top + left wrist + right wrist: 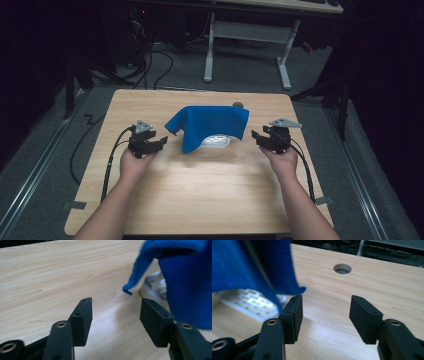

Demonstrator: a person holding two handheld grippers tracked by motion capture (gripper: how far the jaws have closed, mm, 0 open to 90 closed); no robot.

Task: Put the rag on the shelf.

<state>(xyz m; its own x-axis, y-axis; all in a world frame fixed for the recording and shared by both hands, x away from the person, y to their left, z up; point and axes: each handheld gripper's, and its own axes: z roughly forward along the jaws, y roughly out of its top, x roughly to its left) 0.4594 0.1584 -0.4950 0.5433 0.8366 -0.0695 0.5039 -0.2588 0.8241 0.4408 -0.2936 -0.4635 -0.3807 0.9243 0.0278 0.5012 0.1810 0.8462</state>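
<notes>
Surface: wooden counter (200,185) standing in a dark room.
Cloth: blue cloth (210,125) draping over a white object (216,140), between both grippers.
Left gripper (157,142): gaping wide, empty, cloth corner lying ahead-right.
Right gripper (257,137): gaping wide, empty, nearer the hem.

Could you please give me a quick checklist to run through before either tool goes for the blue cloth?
1. Left tool open, nothing between its jaws: ok.
2. Right tool open, nothing between its jaws: ok.
3. Blue cloth lies between the two tools, corners hanging free: ok.
4. What the white latticed thing under the cloth is: cannot tell.
5. Whether the cloth is snagged on that thing: cannot tell.
6. Bare table in front of the cloth: ok.
</notes>
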